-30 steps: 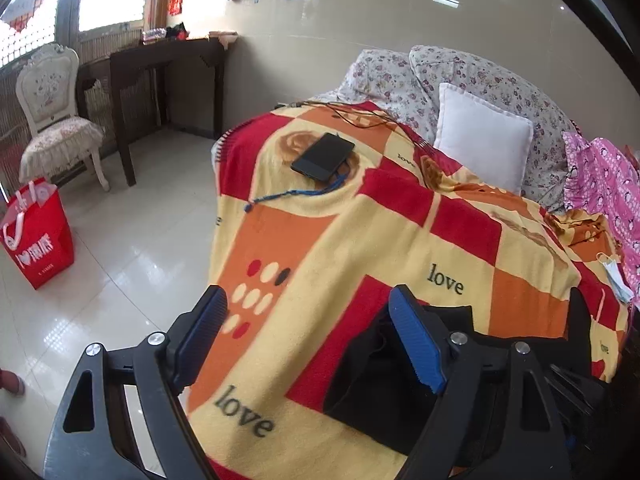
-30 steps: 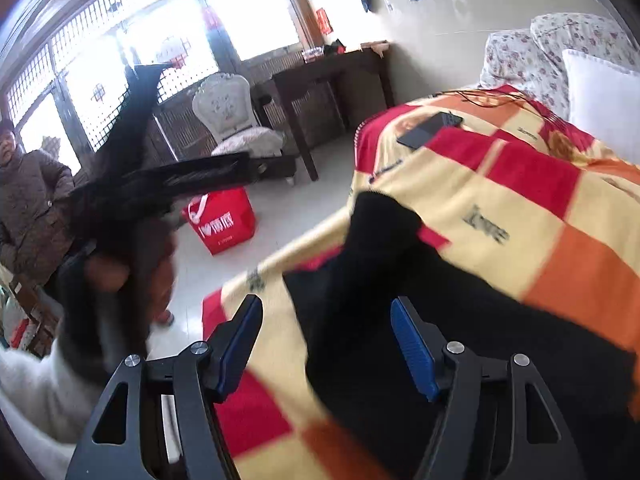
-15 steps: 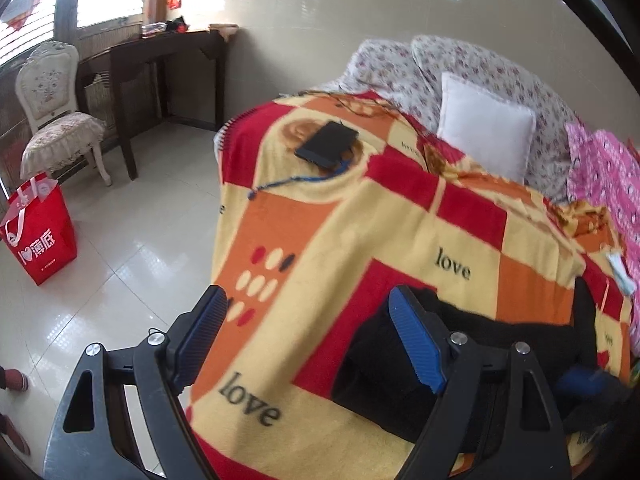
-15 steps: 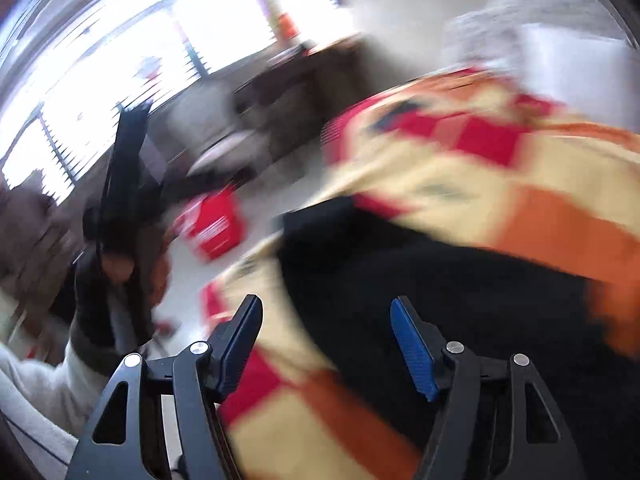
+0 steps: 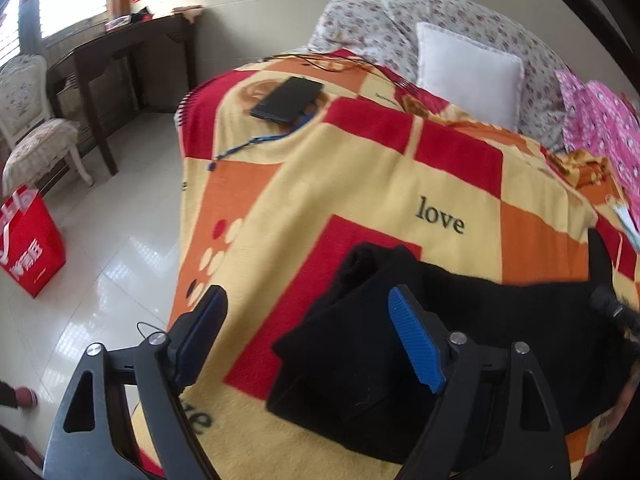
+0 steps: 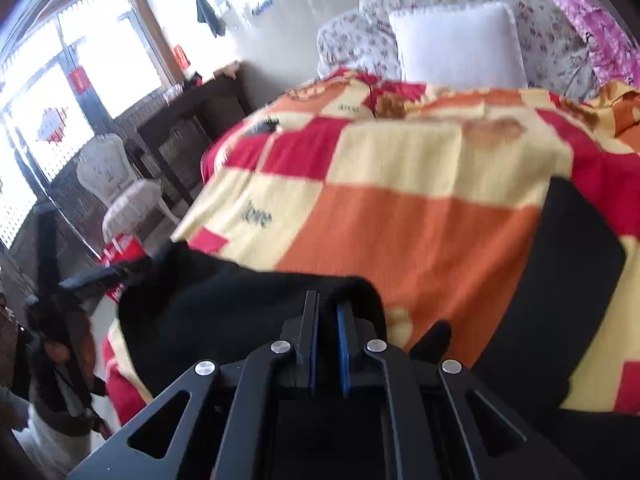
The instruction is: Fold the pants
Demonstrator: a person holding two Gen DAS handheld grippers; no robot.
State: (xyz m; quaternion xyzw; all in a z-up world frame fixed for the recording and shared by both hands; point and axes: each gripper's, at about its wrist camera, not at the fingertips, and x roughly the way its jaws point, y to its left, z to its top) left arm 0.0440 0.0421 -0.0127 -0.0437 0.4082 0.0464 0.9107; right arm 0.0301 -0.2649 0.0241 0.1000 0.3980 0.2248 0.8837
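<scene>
Nearest in the right wrist view, the right gripper (image 6: 328, 320) has its two fingers (image 6: 343, 332) pressed nearly together, pinching a raised fold of the black pants (image 6: 224, 320) between them. The view is slightly blurred. The pants spread to the left of the fingers, and another black part of them runs up along the right side of the view, all lying on the blanket (image 6: 400, 208).

In the left wrist view, the left gripper (image 5: 308, 336) has its fingers (image 5: 416, 348) spread wide and holds nothing. Its right finger sits over the folded black pants (image 5: 352, 360); its left finger sits over bare blanket (image 5: 360, 184). The pants lie near the closest edge of the bed, stretching off to the right of the view.

The blanket covers the bed in yellow, orange and red squares, with the word "love" printed on it. Farther along it lies a dark phone (image 5: 287, 99) with a blue cord (image 5: 256, 142) trailing from it toward the bed's left edge. Beyond that, a white pillow (image 5: 468, 72) leans against flowered pillows (image 5: 360, 20) at the head of the bed, with pink cloth (image 5: 600, 120) to the right.

On the tiled floor to the left stands a red bag (image 5: 28, 248). Behind it are a white chair (image 5: 28, 120) and a dark wooden worktop (image 5: 120, 44) below bright windows.
</scene>
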